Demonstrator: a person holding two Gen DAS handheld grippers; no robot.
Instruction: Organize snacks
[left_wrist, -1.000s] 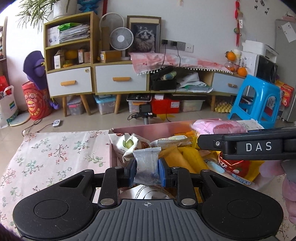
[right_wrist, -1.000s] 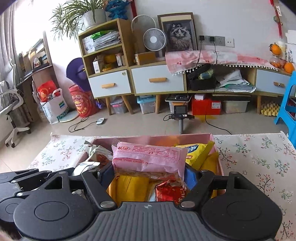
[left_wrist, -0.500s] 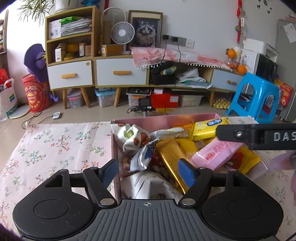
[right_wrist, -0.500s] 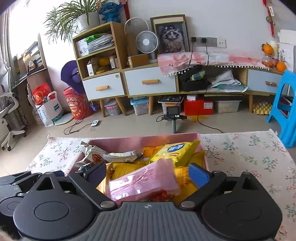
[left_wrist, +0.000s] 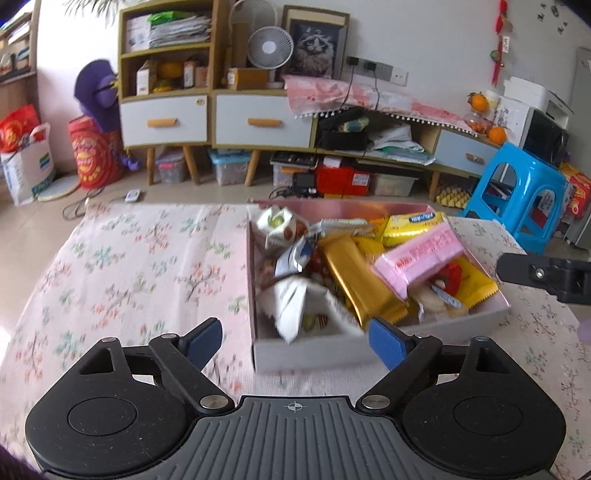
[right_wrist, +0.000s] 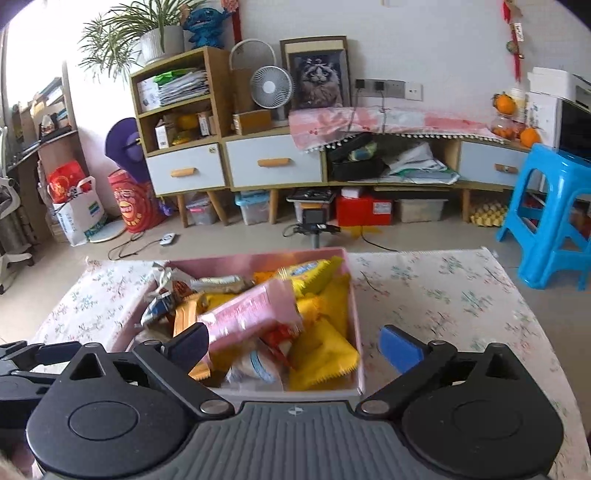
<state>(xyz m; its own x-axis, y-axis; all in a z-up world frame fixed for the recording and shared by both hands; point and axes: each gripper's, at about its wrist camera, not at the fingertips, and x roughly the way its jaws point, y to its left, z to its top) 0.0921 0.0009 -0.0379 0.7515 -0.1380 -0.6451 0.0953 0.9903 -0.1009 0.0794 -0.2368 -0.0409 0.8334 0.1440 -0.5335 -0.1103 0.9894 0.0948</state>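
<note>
Both tools are now sitting back from the pink box (left_wrist: 306, 354), where a second ago each was down among the snacks: the left tool (left_wrist: 295, 341) was pinching a silver packet and the right tool (right_wrist: 295, 349) was carrying the pink packet (left_wrist: 421, 256). Each tool's jaws have just been opening, and nothing is sitting between either pair of blue pads now; both are standing wide.

From the left wrist view the box is lying on the floral-clothed counter (left_wrist: 140, 266), just beyond the left tool's pads, and the black body of the right tool (left_wrist: 543, 275) is showing to the right of the box. Inside the box the pink packet is lying tilted across the top of the heap, toward the box's right side, with a gold packet (left_wrist: 354, 277) just left of it and a yellow packet (left_wrist: 413, 223) behind it against the far wall. White crinkled packets (left_wrist: 295, 306) are filling the box's left and near corner, somewhat blurred.

From the right wrist view the pink packet (right_wrist: 255, 314) is resting over yellow bags (right_wrist: 321, 350) in the middle of the box (right_wrist: 354, 295).
</note>
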